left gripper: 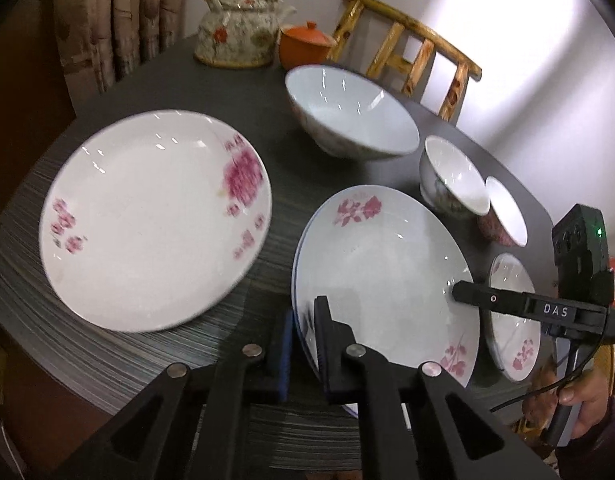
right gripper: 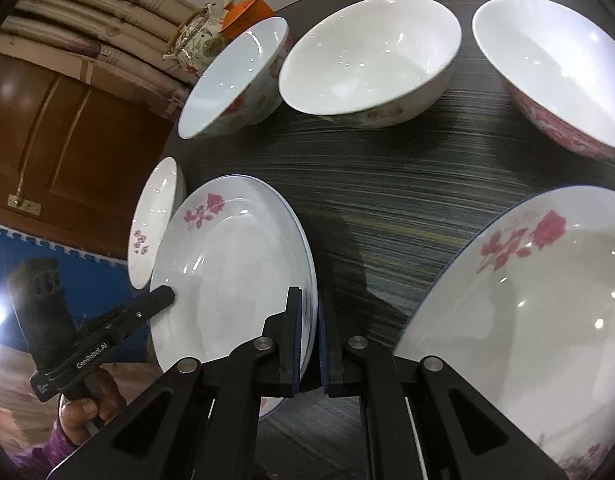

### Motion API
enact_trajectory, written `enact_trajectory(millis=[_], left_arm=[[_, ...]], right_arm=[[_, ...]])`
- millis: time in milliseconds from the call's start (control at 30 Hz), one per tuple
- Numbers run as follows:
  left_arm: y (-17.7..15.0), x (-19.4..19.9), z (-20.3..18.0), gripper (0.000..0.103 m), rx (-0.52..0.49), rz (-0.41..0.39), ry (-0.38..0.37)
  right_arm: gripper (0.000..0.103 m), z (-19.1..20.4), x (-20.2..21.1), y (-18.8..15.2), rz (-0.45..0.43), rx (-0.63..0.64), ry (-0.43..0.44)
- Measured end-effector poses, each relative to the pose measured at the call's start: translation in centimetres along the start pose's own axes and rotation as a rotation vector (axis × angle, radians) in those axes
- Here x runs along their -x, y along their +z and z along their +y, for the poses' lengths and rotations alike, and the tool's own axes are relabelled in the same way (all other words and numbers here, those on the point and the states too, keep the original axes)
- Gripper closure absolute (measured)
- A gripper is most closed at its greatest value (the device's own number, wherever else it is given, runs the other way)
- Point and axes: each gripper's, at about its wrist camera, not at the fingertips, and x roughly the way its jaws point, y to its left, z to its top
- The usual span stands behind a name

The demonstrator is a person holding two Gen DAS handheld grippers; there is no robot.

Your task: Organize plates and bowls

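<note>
Right now both grippers are on one piece: the flowered plate [left gripper: 383, 264] at the near edge of the table [left gripper: 283, 184]. Your left gripper [left gripper: 303, 340] has its pads closed narrow on the near rim. Your right gripper [right gripper: 309, 320] is pinched just as tight on the rim at the opposite side.

The main risk is that glaze. Two thin pinches on a slick, sloping rim won't hold well if your hands rise unevenly. Let one side lead and the plate tilts, pivots in the pads and slides out, with the table's edge right there.

Look at the rim, too. It shows a doubled line with a blue edge, which may be a second plate lying underneath, though the views don't settle it. If only the top one is gripped, the lower could drag along and then drop — or skid off the table.

Mind the neighbours. The small plate [left gripper: 511, 312] lies just beside your right gripper, and the two small bowls [left gripper: 451, 176] stand near behind it, so a swing to that side could clip them. The large plate [left gripper: 155, 220] sits apart on the other side, and the big bowl [left gripper: 351, 112] stands beyond — carry the load flat, or a low edge may catch one.
</note>
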Motion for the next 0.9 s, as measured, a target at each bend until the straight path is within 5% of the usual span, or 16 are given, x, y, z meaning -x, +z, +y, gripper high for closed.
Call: enact_trajectory(millis=[400,900], left_arm=[[2.5,2.8,5.8,0.093,0.109,-0.071,0.060],[3.6,2.3,12.0,0.093,0.193,-0.097,0.112]], right_arm=[[0.094,5.9,-1.0,3.0,-0.011,0.051,0.066],[0.094,11.1,-6.1,5.8,0.059,0.065,0.037]])
